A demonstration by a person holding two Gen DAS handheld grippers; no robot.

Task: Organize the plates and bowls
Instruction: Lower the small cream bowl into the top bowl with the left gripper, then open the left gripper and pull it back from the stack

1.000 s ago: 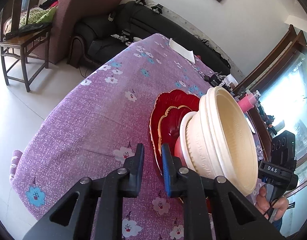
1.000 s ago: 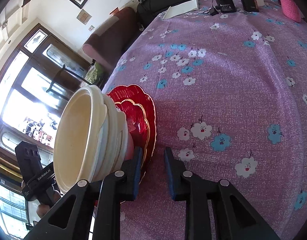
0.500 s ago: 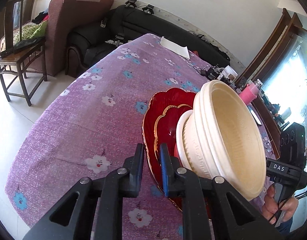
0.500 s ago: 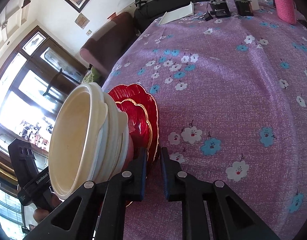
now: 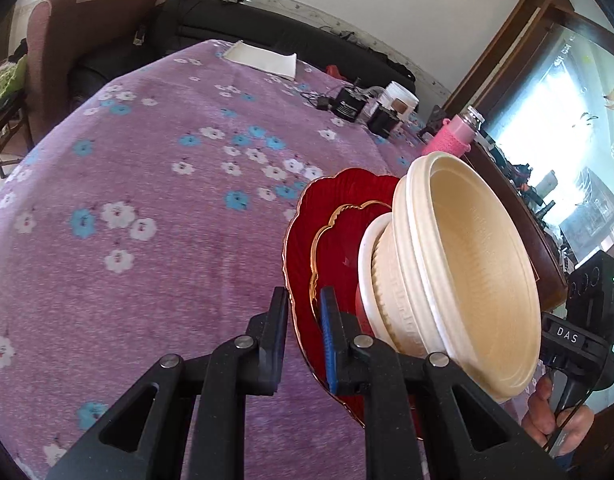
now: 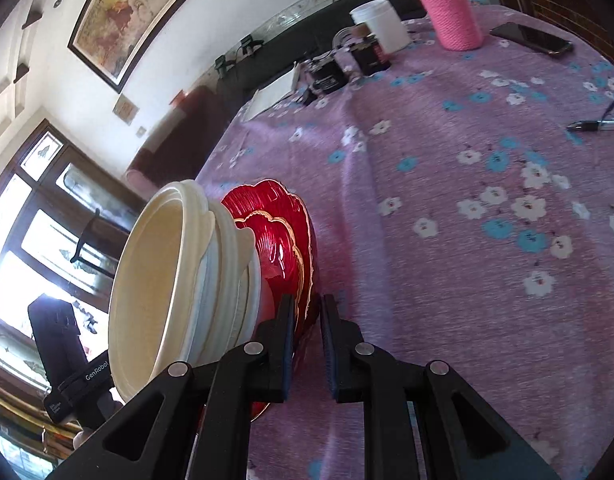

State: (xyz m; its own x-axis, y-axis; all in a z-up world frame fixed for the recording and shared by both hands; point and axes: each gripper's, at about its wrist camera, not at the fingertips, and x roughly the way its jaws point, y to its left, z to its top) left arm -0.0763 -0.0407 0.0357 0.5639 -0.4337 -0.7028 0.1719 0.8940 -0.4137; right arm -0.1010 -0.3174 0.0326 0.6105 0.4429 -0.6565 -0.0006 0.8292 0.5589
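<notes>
1. Both grippers have carried the stack along the purple flowered tablecloth, nearer the pink knitted bottle and black chargers.
2. Left gripper, black two-fingered, is clamped on the scalloped red glass plates; its jaws have just tightened.
3. Right gripper pinches their opposite rim.
4. Nested cream plastic bowls sit on the plates, clear of the cloth.
</notes>
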